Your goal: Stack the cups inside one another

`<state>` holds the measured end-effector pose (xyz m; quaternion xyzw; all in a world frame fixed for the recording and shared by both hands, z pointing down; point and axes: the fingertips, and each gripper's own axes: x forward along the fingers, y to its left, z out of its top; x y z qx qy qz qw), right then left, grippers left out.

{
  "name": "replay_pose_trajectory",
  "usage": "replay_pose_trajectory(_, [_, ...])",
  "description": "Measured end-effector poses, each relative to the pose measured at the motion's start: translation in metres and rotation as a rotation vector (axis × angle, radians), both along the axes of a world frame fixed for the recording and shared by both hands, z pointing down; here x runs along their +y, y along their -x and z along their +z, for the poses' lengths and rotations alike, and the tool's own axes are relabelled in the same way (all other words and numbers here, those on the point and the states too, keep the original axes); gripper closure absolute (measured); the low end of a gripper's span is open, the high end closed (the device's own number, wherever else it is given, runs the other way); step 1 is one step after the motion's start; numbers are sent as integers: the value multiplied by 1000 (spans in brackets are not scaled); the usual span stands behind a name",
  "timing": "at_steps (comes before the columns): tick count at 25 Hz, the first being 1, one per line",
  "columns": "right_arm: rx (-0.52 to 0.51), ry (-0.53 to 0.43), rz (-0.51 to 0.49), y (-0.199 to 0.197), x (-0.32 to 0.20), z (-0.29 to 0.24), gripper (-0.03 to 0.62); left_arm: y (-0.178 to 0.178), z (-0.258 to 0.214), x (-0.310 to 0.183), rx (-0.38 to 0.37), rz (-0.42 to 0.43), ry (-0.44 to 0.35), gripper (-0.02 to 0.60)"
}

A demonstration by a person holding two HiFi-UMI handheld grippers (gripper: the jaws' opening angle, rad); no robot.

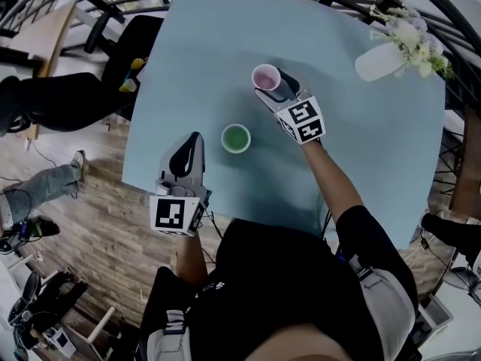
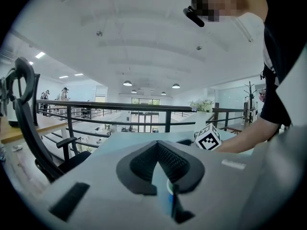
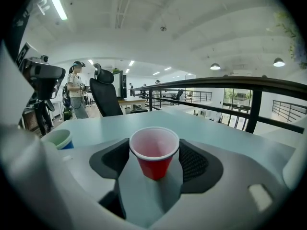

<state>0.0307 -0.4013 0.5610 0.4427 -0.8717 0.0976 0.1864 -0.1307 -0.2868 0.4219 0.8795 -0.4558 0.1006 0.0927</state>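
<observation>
From the head view, the light blue tabletop (image 1: 361, 141) carries two cups well apart, and only their insides show: the red cup (image 1: 265, 76) looks pale pink from above and the blue cup (image 1: 235, 138) plain green. The right gripper (image 1: 274, 87) reaches to the red cup from the near right, its marker cube (image 1: 302, 120) behind it, while the left gripper (image 1: 195, 140) hangs over the tabletop's near left part, just left of the blue cup and clear of it. The right gripper view adds the walls. There the red cup stands upright on the tabletop between the two dark pads (image 3: 194, 162), its white rim meeting a pad on each side, so the fingers are clamped on it; the blue cup sits off to the left, blue outside and green within. The left gripper view shows that gripper's own fingers with their tips brought together in a point and nothing held. Only a sliver of blue wall and green rim shows low beside one pad, and the other gripper's marker cube and the person's forearm (image 2: 244, 137) lie beyond. A white vase (image 1: 379, 62) of flowers at the tabletop's far right corner is plain only from above. A black railing (image 2: 144, 107) and an office chair (image 3: 105, 97) fill the backgrounds of the gripper views.
</observation>
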Motion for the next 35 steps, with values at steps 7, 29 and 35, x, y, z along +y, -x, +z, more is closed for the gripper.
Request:
replay_pose_trajectory(7, [-5, -6, -21, 2, 14, -15, 273, -3, -7, 6, 6, 3, -23, 589])
replay_pose_trajectory(29, [-100, -74, -193, 59, 96, -95, 273, 9, -35, 41, 46, -29, -100, 589])
replay_pose_trajectory(35, [-107, -71, -237, 75, 116, -100, 273, 18, -40, 50, 50, -46, -115, 589])
